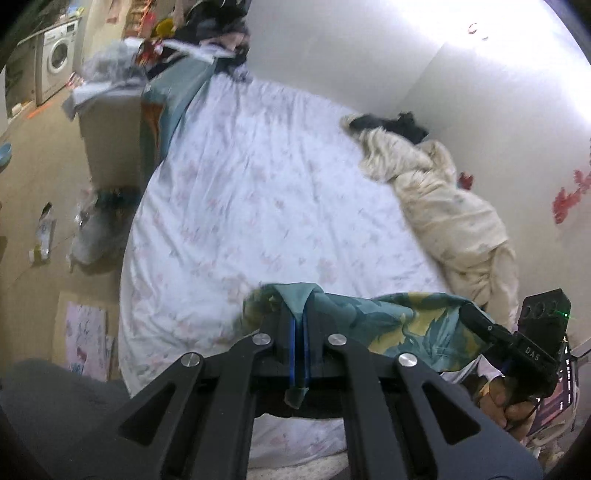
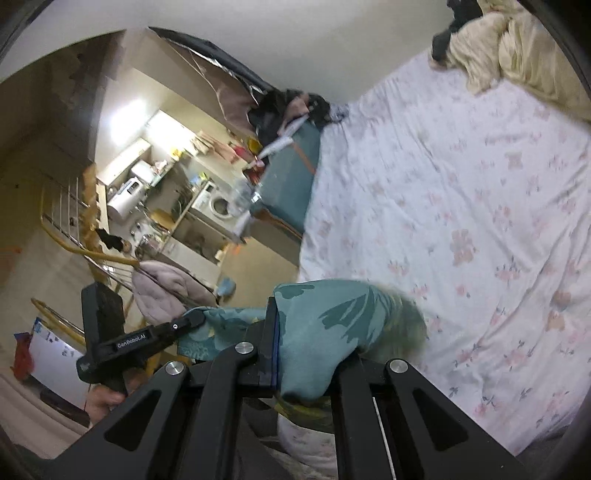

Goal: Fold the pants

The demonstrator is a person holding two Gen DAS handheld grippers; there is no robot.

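Note:
The pants [image 1: 399, 325] are teal cloth with a yellow leaf print. They hang stretched between my two grippers above the near edge of the bed [image 1: 258, 206]. My left gripper [image 1: 299, 314] is shut on one edge of the cloth, which is pinched between its blue pads. The right gripper shows in the left wrist view [image 1: 476, 314] at the cloth's other end. In the right wrist view my right gripper [image 2: 277, 325] is shut on the pants [image 2: 325, 328], and the cloth drapes over its right finger. The left gripper [image 2: 192, 319] holds the far end there.
The bed has a white floral sheet [image 2: 461, 221]. A cream blanket [image 1: 443, 206] lies bunched along the wall. A heap of clothes [image 1: 218, 22] sits at the bed's far end. A washing machine [image 1: 57, 55], a drying rack [image 2: 74, 221] and floor clutter [image 1: 92, 229] lie beyond.

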